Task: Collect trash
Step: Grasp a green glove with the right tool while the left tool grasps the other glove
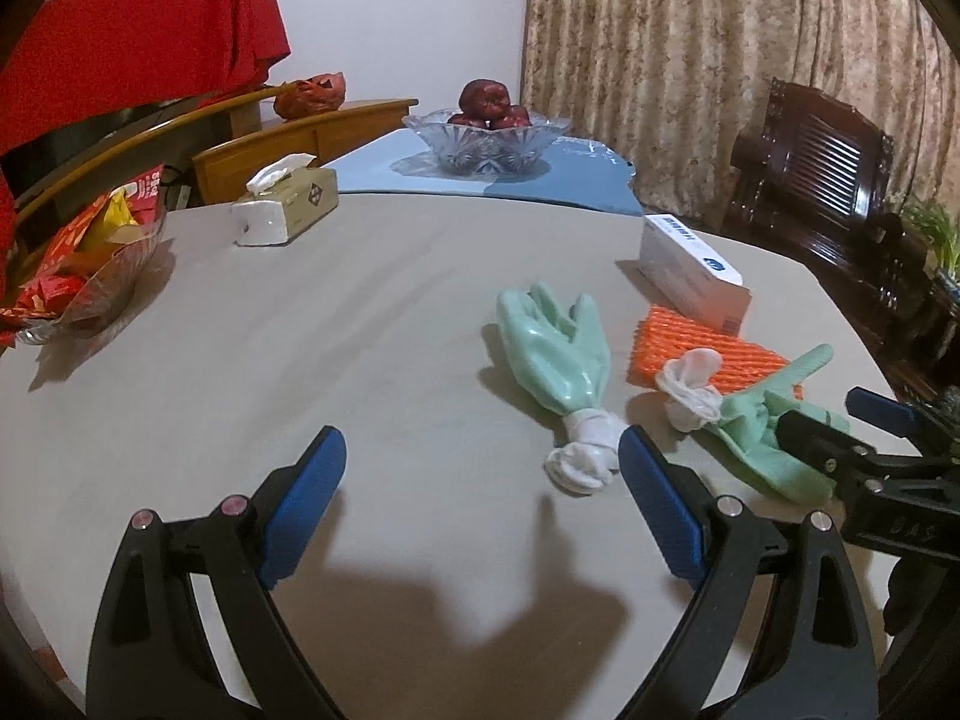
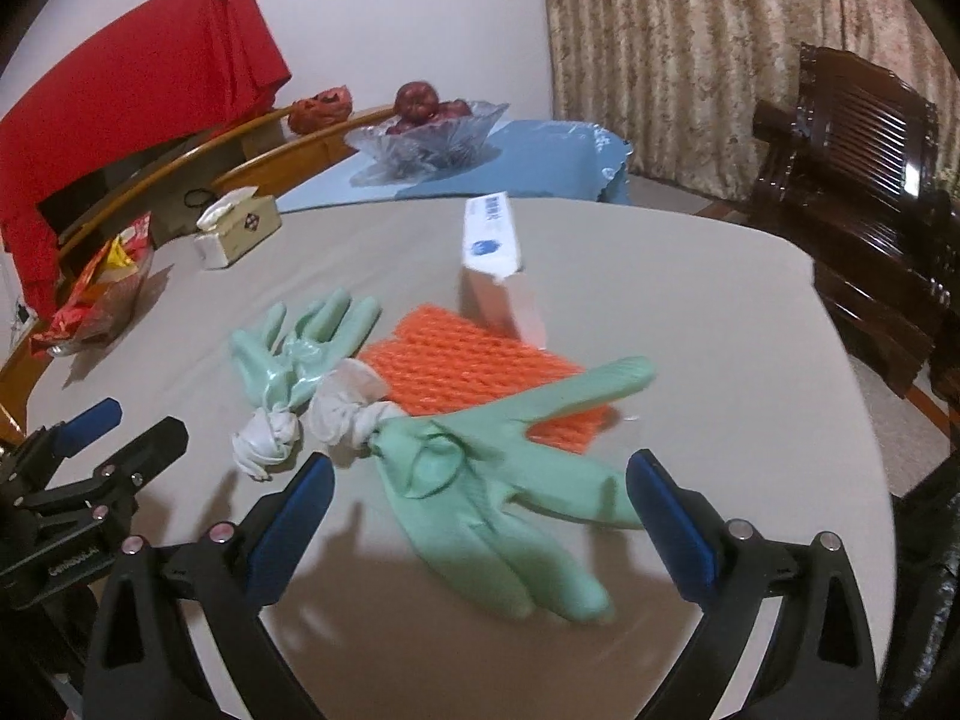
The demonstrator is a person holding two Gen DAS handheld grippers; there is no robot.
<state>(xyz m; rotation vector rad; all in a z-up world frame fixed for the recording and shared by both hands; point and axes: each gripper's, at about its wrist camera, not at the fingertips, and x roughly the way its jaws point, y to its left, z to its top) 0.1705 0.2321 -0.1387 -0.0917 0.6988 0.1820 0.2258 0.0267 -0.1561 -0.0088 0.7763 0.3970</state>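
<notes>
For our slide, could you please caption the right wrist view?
Open right gripper above a green glove beside orange netting.

Two wrist views, angled down, sharing the table (image 1: 300, 330).

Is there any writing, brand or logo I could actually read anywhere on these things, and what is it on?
Long white carton: blue characters and a round blue logo, too blurred to read.
Beige tissue box: a dark diamond emblem, no legible words.
Red snack packets in the clear bowl: white print, too small.
Black gripper body: embossed lettering, unreadable.
</notes>
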